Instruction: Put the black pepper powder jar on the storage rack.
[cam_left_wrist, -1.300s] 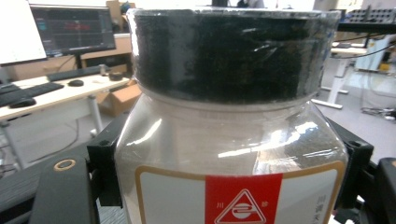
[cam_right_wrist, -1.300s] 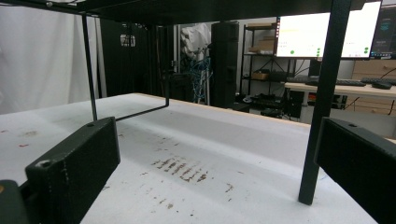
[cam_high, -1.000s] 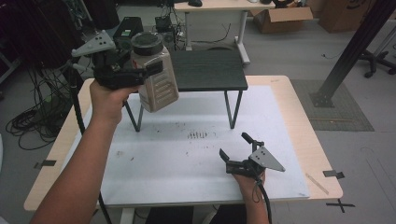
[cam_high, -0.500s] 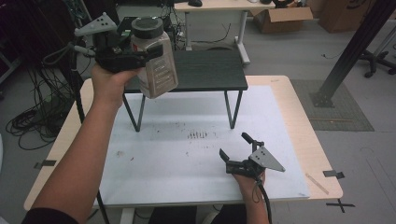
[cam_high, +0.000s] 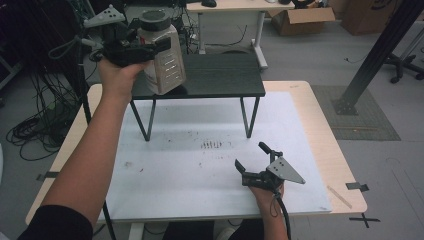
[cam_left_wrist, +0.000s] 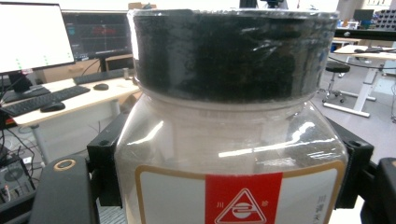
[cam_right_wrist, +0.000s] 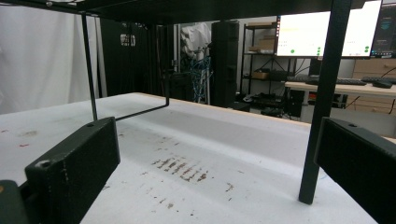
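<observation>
The jar (cam_high: 162, 57) now rises higher above the surface's (cam_high: 310, 125) far-left corner, clamped in the left hand-held gripper (cam_high: 131, 46) for carrying; the right hand-held gripper (cam_high: 251, 162) rests apart, idle.

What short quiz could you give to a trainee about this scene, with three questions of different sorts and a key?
1. True or false: the left tool grips the clear jar just below its black lid.
2. Where is the right tool? A) on top of the black stand B) low over the white mat, open, holding nothing C) shut on the jar
3. Fill in: the jar is held in the air over the left end of the black ______.

Key:
1. True.
2. B; it rests near the white mat, jaws apart.
3. stand.
</observation>
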